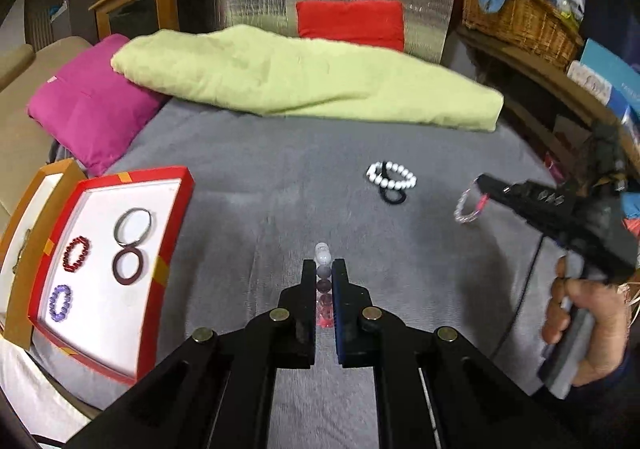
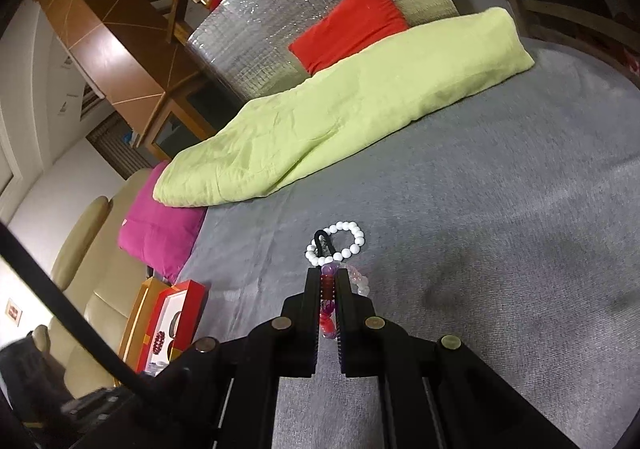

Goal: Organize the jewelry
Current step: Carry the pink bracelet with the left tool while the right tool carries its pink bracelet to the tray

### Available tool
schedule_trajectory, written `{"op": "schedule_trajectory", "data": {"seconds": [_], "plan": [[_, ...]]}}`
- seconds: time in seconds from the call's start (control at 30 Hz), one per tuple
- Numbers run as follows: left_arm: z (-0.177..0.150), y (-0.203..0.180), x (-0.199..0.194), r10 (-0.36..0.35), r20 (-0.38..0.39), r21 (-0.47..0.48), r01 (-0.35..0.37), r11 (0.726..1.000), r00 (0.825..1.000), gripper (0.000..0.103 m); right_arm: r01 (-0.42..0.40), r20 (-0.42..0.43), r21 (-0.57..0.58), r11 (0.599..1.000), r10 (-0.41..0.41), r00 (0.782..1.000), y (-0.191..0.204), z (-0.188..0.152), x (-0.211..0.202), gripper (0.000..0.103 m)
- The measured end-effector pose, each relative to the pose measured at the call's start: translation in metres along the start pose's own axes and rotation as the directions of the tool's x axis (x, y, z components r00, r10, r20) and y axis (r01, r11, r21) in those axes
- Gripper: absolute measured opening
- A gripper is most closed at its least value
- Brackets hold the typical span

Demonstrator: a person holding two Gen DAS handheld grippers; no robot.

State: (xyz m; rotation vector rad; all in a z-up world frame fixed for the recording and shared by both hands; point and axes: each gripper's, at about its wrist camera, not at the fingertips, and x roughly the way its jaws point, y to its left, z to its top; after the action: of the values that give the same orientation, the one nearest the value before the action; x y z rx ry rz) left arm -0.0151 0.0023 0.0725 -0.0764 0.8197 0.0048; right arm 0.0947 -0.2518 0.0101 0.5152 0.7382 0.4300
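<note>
Beaded bracelet point(image 2: 329, 299) clamped in right tool point(image 2: 329, 273), no readable labels

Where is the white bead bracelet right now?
The white bead bracelet lies on the grey bedcover across a black hair tie, right of centre in the left wrist view, just ahead of the right gripper.

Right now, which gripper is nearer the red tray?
Left. The left gripper sits just right of the red tray; the right gripper is across the bed, beyond the white bead bracelet.
</note>
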Motion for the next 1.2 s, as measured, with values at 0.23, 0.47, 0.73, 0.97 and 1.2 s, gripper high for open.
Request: {"op": "schedule_trajectory", "data": {"seconds": [0.23, 0.47, 0.73, 0.97, 1.2], "plan": [[0.01, -0.007, -0.036, -0.026, 0.067, 0.019, 0.025, 1.0, 0.997, 0.007, 0.008, -0.007, -0.036, 0.999, -0.008, 1.0, 0.007, -0.004, 0.002, 0.007], [0.011, -0.001, -0.047, -0.013, 0.093, 0.016, 0.011, 1.0, 0.996, 0.007, 0.001, -0.006, -0.058, 0.998, -0.001, 1.0, 0.011, -0.006, 0.0, 0.007], [-0.011, 0.017, -0.023, 0.006, 0.04, -0.02, -0.005, 1.0, 0.999, 0.007, -0.007, 0.0, -0.071, 0.997, 0.007, 1.0, 0.014, -0.006, -0.003, 0.007], [-0.014, 0.033, 0.002, 0.022, 0.005, -0.038, -0.022, 0.999, 1.0, 0.007, -0.008, -0.007, -0.084, 0.996, 0.007, 1.0, 0.017, -0.006, 0.0, 0.007], [-0.018, 0.048, 0.013, 0.028, -0.004, -0.061, -0.028, 0.998, 1.0, 0.007, 0.002, -0.005, -0.118, 0.993, -0.003, 1.0, 0.025, -0.007, 0.002, 0.007]]}}
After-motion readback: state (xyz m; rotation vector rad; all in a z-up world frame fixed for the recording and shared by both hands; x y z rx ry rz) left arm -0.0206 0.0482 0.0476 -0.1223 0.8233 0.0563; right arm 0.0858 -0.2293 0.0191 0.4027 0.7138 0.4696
